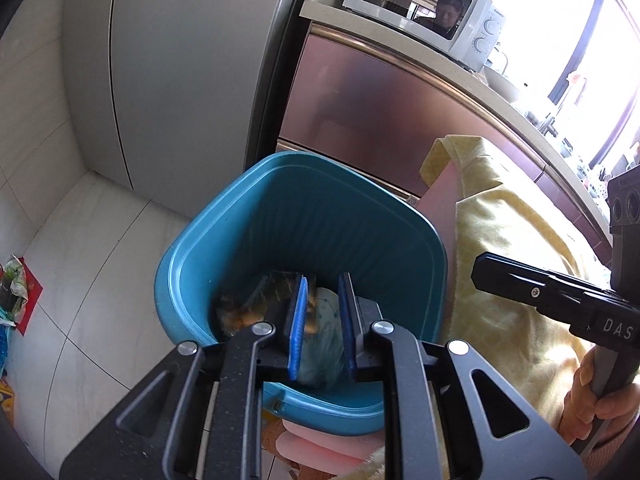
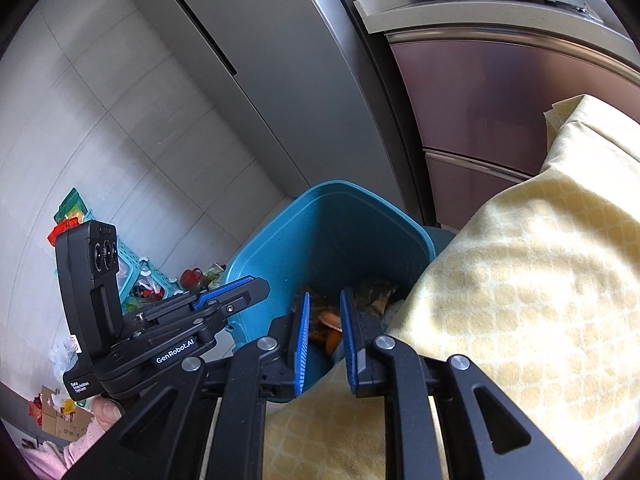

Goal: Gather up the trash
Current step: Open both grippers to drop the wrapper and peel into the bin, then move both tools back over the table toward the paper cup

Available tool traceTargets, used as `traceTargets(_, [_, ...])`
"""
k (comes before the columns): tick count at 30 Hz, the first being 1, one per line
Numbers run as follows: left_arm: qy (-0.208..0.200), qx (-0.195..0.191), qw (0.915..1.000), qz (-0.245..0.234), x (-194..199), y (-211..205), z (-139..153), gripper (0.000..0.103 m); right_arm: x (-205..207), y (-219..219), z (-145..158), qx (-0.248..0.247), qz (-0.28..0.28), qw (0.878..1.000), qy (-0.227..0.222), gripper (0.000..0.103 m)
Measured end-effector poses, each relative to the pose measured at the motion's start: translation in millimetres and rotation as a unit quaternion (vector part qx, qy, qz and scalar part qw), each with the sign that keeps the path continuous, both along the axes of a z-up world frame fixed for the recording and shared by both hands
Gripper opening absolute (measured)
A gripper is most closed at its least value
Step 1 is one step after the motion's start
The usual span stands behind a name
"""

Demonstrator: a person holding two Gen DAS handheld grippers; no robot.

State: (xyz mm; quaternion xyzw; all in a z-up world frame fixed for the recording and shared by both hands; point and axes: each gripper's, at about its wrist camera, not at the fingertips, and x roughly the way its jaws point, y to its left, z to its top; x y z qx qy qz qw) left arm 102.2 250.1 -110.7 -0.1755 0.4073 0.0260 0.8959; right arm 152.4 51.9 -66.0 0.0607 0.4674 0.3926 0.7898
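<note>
Left wrist view: the left gripper points steeply down into a teal bin standing on a pale tiled floor beside a grey fridge. Its blue pads stand a narrow gap apart with nothing pinched between them. Straight below, at the bottom of the bin, lies the trash: a dark crumpled wrapper, orange scraps and a pale blue-green wad. The picture is blurred there, so what each piece is can only be guessed. More litter lies on the floor at the far left edge, well apart from the bin. At the right, the right gripper reaches in sideways over a yellow patterned cloth.

Right wrist view: the right gripper hovers at the bin's near rim, pads slightly apart and holding nothing, with the trash seen through the gap, just ahead and below. The yellow cloth fills the right side. The left gripper sits to the left, at the bin's left rim. Beyond it, floor litter lies around a turquoise basket.

Any further collecting probably turns leftward, toward that floor litter, and the left gripper is nearer to it.
</note>
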Motion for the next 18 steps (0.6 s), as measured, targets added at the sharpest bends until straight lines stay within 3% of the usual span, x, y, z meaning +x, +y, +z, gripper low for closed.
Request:
traceTargets(7, [-0.025, 0.010, 0.9995, -0.017, -11.5, -10.5, 16.6, 0.015, -4.7, -19.0, 6.0, 0.019, -0.006, 1.000, -0.005, 0.016])
traceTargets(18, [-0.083, 0.026, 0.9910, -0.102, -26.8, -73.0, 57.6, 0.033, -36.1, -98.8, 40.9, 0.043, -0.059, 0.995, -0.062, 0.027])
